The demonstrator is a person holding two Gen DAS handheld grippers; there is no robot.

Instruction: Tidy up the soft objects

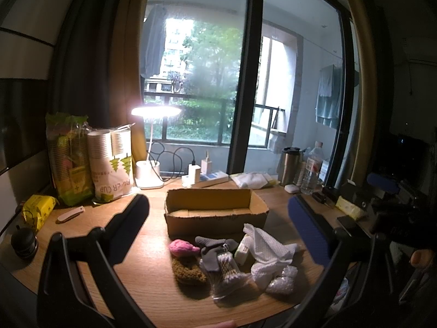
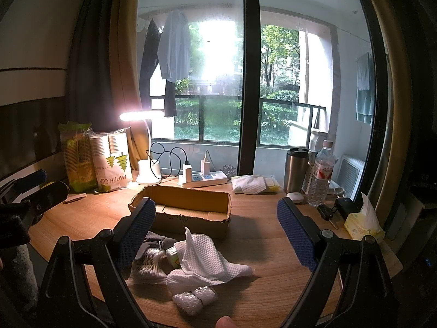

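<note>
A heap of soft things lies on the desk just at 6 o'clock of the empty box: white cloth, grey sock, pink sponge, brown scrubber, swab bag, bubble wrap. The left gripper and right gripper hang above the heap, both spread wide, holding nothing. A lit lamp stands at 11 o'clock of the box.

The table is smooth wood with a soft shine. The box is plain brown cardboard (matt, with torn edges). The white cloth looks bumpy. In the right of the frame, the cup is shiny metal.
</note>
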